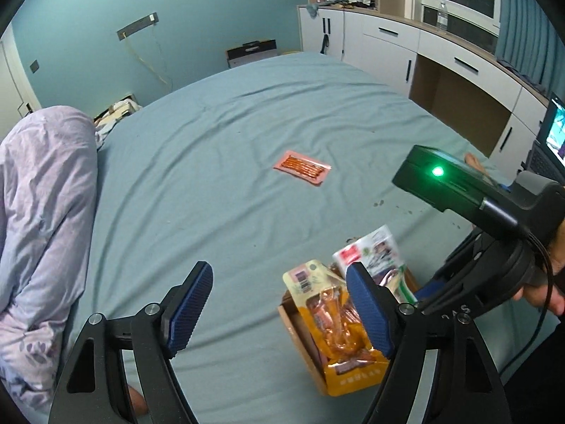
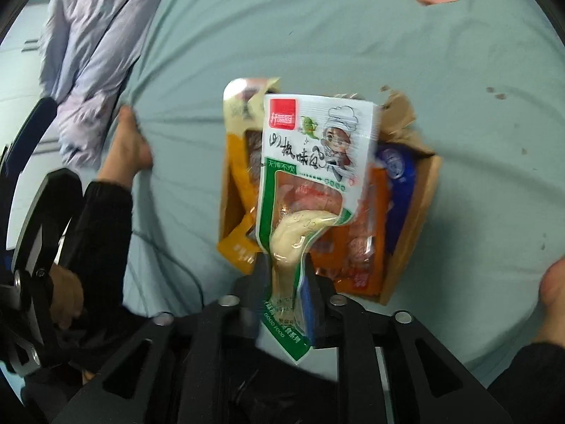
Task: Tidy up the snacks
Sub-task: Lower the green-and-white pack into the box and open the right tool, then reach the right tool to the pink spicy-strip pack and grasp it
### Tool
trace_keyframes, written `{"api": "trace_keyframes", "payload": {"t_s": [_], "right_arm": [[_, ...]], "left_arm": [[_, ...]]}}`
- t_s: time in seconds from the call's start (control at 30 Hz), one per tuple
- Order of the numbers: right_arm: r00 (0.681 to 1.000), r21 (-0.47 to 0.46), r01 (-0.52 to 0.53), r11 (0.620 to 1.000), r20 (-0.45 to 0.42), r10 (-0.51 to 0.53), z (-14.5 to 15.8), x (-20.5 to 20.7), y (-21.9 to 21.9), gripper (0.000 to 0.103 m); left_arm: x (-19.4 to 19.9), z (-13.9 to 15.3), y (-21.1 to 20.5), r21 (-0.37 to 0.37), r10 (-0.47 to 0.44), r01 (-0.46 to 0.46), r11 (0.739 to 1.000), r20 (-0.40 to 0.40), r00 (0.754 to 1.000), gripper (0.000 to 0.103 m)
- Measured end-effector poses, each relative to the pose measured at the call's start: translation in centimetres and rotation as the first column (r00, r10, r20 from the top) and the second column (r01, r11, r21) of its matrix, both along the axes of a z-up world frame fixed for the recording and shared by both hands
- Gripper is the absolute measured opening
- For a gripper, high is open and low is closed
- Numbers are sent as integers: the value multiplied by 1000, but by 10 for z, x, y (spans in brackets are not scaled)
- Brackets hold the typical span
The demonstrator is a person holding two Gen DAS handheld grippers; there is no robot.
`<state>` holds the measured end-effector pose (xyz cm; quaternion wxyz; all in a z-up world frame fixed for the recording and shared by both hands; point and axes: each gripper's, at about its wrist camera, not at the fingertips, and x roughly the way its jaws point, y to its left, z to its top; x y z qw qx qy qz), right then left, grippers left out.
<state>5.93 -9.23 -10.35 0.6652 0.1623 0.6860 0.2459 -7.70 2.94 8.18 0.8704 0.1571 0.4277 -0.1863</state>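
Note:
My right gripper (image 2: 287,293) is shut on the lower end of a white and green snack packet (image 2: 310,162) and holds it over an open cardboard box (image 2: 422,212) on the bed. The packet also shows in the left wrist view (image 1: 374,251). The box (image 1: 300,332) holds a yellow snack packet (image 1: 339,332), an orange one (image 2: 363,247) and a blue one (image 2: 399,183). A pink packet of red sticks (image 1: 302,167) lies alone further out on the sheet. My left gripper (image 1: 279,311) is open and empty, just left of the box.
The bed is covered by a blue-green sheet (image 1: 212,162). A lilac quilt (image 1: 42,194) is heaped at its left edge. White cabinets and a desk (image 1: 423,53) stand beyond the far right side. A laptop (image 1: 552,141) sits at the right. The person's bare feet (image 2: 130,141) rest on the sheet.

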Motion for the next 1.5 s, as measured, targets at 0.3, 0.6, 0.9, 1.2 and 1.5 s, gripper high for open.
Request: {"api": "trace_keyframes", "payload": {"t_s": [0.3, 0.6, 0.9, 1.2, 1.5], "right_arm": [[998, -106, 64, 992, -10, -66, -10, 22, -32, 79], [983, -169, 166, 971, 105, -150, -2, 36, -63, 79], [979, -305, 57, 951, 206, 8, 1, 7, -16, 79], [962, -317, 144, 938, 267, -58, -8, 33, -33, 79], [929, -346, 238, 907, 355, -109, -33, 131, -60, 79]], "left_arm": [[-2, -3, -4, 34, 14, -14, 999, 27, 1000, 79], [-5, -7, -10, 75, 6, -9, 997, 38, 999, 81], [4, -26, -7, 91, 18, -15, 996, -39, 999, 81], [18, -49, 7, 95, 69, -58, 994, -119, 990, 81], [29, -60, 8, 51, 42, -33, 998, -181, 983, 81]]}}
